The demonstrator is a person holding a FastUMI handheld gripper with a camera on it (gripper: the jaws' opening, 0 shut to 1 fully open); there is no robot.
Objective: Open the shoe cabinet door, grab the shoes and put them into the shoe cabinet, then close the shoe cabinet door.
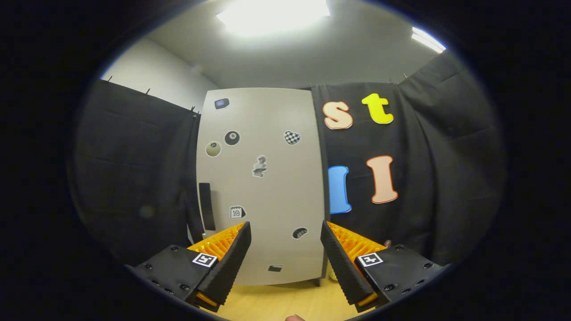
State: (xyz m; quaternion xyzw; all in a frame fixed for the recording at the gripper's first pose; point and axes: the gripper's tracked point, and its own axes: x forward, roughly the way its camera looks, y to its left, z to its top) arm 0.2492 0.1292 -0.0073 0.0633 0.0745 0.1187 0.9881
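On the far left hung the booth's black cloth wall [134,165], with a pale plain wall [156,71] rising behind and above it toward the ceiling light [272,15]. Next came the shoe cabinet [263,187], a tall pale unit standing upright on the wooden floor [276,301], its door [267,133] closed and facing the camera. A dark vertical handle [206,206] sat near the door's left edge, at about mid height. Scattered over the door were small stickers: a dark rectangular one [221,103] near the top left, two billiard balls [232,137] side by side below it, a checkered heart [291,137] further right, a small grey figure [259,166] in the middle, and a few more lower down. The gripper [285,258] hovered in front of the cabinet's lower part, apart from it, its two black-and-orange fingers [227,263] spread wide with nothing between them; the door's lower panel showed through the gap. The handle lay beyond and slightly left of the left finger. A small sliver of something skin-toned [294,318] showed below the fingers, too small to identify. To the right of the cabinet the black cloth continued, and a second ceiling light [428,40] glowed at the upper right. No shoes could be made out.
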